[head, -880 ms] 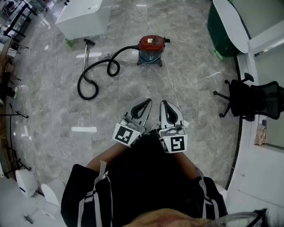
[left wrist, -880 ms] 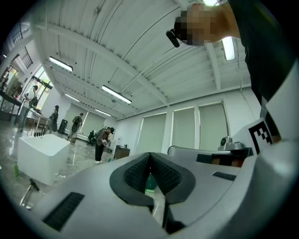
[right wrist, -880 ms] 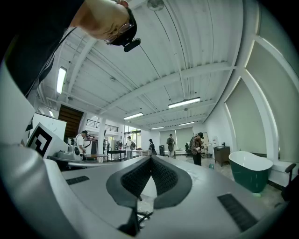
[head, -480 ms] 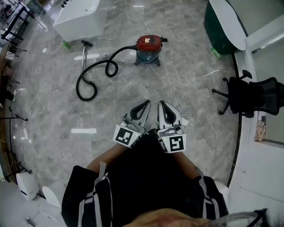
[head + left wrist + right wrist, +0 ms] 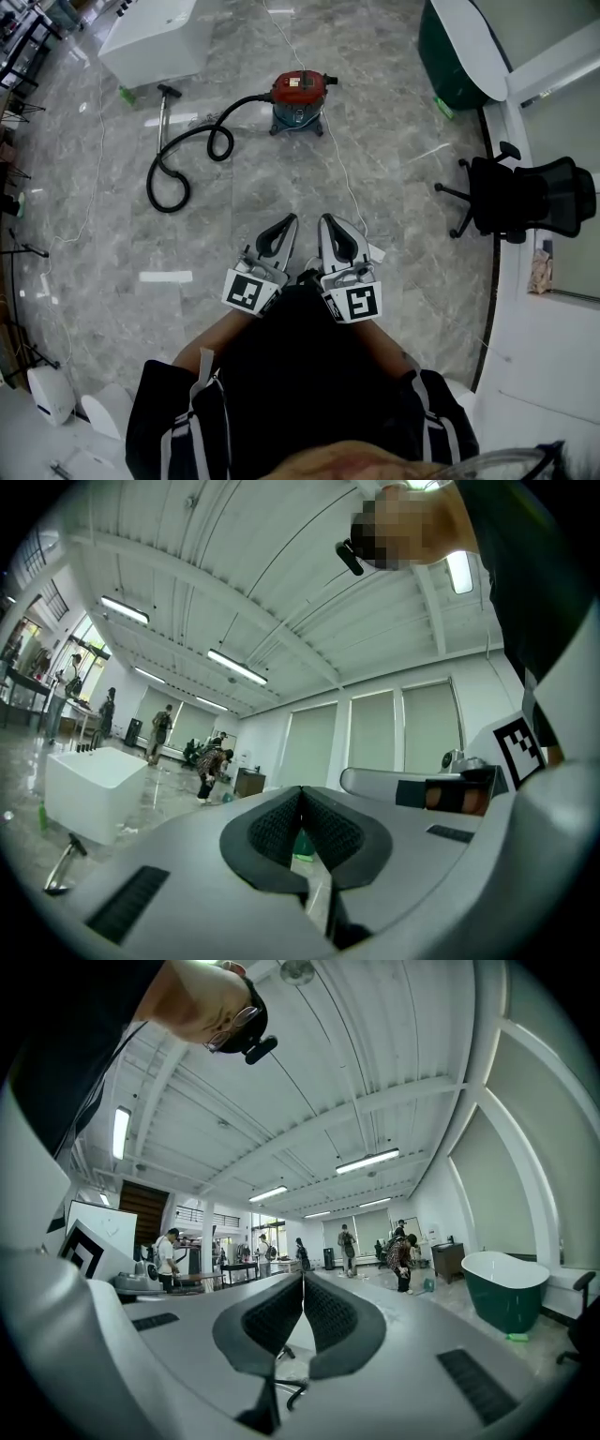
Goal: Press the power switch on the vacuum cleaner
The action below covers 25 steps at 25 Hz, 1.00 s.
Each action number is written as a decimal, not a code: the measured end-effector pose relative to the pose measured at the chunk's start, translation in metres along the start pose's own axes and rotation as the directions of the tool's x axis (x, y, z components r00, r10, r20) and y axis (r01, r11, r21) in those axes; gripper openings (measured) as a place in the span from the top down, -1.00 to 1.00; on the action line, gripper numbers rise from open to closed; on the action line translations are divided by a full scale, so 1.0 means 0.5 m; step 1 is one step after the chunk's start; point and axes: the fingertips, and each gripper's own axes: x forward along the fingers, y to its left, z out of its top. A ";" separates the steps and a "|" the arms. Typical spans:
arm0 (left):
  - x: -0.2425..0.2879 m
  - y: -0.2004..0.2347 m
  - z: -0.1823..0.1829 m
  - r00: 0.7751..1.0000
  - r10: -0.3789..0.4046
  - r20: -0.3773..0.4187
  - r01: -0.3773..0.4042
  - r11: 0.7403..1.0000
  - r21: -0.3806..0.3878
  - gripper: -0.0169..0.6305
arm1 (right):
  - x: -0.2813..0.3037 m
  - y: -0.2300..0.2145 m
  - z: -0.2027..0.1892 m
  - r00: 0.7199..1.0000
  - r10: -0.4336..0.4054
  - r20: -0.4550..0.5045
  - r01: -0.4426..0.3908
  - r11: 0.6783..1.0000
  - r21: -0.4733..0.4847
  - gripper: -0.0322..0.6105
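In the head view, the vacuum cleaner (image 5: 298,98) sits on the grey floor (image 5: 403,187), far ahead of the person, with its black hose (image 5: 187,159) curling off to the left. The left gripper (image 5: 284,225) and the right gripper (image 5: 331,227) are held side by side close to the person's body, well apart from the vacuum. So I think the job has not begun: the person has to get over to the vacuum and then push the switch. The switch is too small to pick out from here. There is a light patch on the red top, but no words can be read on it. The cubes on the grippers show black and white square marks, not words. In the left gripper view, the two dark pads are squeezed together at the tips with nothing between them. In the right gripper view it is the same: pads pressed together and holding nothing. No writing can be read in either gripper view.
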 end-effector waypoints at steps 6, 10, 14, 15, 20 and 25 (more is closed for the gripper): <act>0.016 -0.033 -0.001 0.998 0.058 0.030 -0.058 0.998 0.002 0.89 | -0.042 -0.056 0.004 1.000 -0.015 0.011 0.015 1.000 0.012 0.84; 0.027 -0.055 -0.010 0.995 0.094 0.024 -0.095 0.995 0.015 0.89 | -0.073 -0.101 0.012 1.000 -0.018 0.026 0.017 1.000 0.022 0.84; 0.038 -0.069 -0.023 0.990 0.139 0.005 -0.139 0.990 0.034 0.89 | -0.112 -0.155 0.013 0.999 -0.032 0.038 0.030 0.999 0.046 0.84; 0.041 -0.070 -0.030 0.988 0.152 -0.002 -0.152 0.988 0.031 0.89 | -0.121 -0.169 0.011 0.998 -0.038 0.040 0.036 0.998 0.055 0.84; 0.076 -0.094 -0.055 0.984 0.171 -0.038 -0.171 0.985 0.021 0.89 | -0.144 -0.251 0.005 0.995 -0.087 0.048 0.083 0.992 0.094 0.84; 0.120 -0.123 -0.058 0.992 0.121 -0.044 -0.119 0.992 0.041 0.89 | -0.156 -0.287 0.008 0.992 -0.112 0.056 0.107 0.991 0.082 0.84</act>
